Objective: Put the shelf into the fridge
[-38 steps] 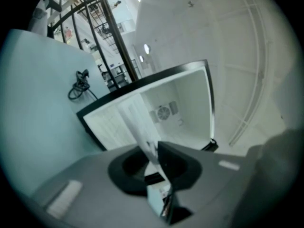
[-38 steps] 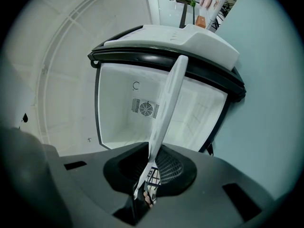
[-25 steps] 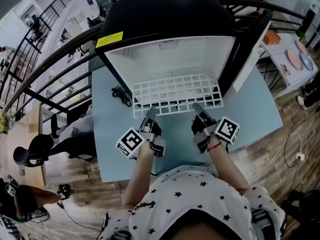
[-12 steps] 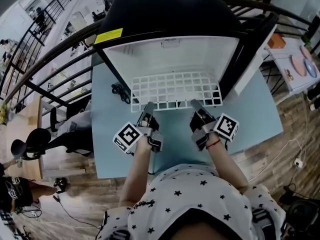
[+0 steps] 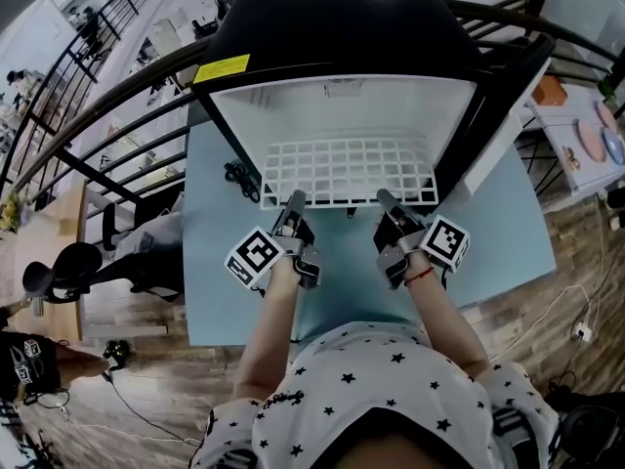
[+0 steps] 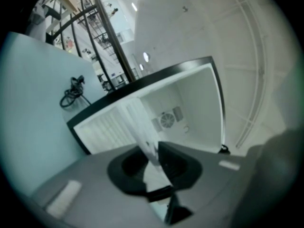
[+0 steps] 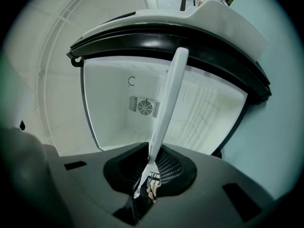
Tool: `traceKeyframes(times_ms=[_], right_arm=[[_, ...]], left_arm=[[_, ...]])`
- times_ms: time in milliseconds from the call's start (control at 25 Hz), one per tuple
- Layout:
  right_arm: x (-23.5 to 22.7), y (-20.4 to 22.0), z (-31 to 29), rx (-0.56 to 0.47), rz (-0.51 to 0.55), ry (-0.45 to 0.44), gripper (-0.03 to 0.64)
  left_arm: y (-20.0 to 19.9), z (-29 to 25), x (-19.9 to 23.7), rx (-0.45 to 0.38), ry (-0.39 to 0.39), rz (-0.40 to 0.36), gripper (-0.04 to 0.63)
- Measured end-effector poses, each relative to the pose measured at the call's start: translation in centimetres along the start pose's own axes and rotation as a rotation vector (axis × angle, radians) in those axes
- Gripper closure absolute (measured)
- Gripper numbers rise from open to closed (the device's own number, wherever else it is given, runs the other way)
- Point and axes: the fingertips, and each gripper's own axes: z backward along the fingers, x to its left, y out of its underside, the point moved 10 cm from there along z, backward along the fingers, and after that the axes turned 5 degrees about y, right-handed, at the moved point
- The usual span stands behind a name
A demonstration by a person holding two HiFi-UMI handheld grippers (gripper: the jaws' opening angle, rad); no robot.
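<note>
Gripping the front edge of the shelf (image 5: 350, 169), the right claw (image 5: 384, 199) and left claw (image 5: 293, 201) sit side by side, the left's jaws just easing apart around it; ahead of both, the shelf lies mostly inside the fridge (image 5: 342, 37)

The right gripper (image 7: 149, 172) has its jaws clamped on the near edge of the white wire shelf (image 7: 168, 94), seen edge-on. The shelf reaches into the open fridge (image 7: 107, 113), whose back wall carries a round fan vent (image 7: 145, 107).
</note>
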Motion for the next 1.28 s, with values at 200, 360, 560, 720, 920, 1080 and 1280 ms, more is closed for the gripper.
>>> traceKeyframes(times_ms=[200,360,560,720,920,1080,1280], right_arm=[[0.1,-0.6,-0.8,0.008,0.014,0.002,0.572],[0.2,-1.0,-1.3,0.022,0.026,0.018,0.572],[0.3,-1.7,-2.1,0.021,0.043,0.011,0.572],[0.2,-2.1,-3.0,0.009,0.033,-0.005,0.572],[0.2,-2.8,-4.2,-0.003,0.038,-0.007,0.572],[0.1,-3.1,-4.9,-0.021,0.048,-0.008,0.572],[0.0,-3.4,-5.6,-0.036,0.053,-0.010,0.572]], left_arm=[[-0.3,-0.7,0.0,-0.015,-0.002,0.004,0.534],[-0.4,-1.1,0.0,-0.029,-0.009,0.008,0.534],[-0.8,-2.0,0.0,-0.044,-0.012,0.012,0.534],[-1.1,-2.9,0.2,-0.050,-0.017,0.016,0.534],[-1.6,-4.2,0.4,-0.059,-0.022,0.023,0.534],[-1.9,-5.0,0.7,-0.067,-0.016,0.025,0.532],[-2.2,-5.8,0.9,-0.082,-0.014,0.033,0.534]])
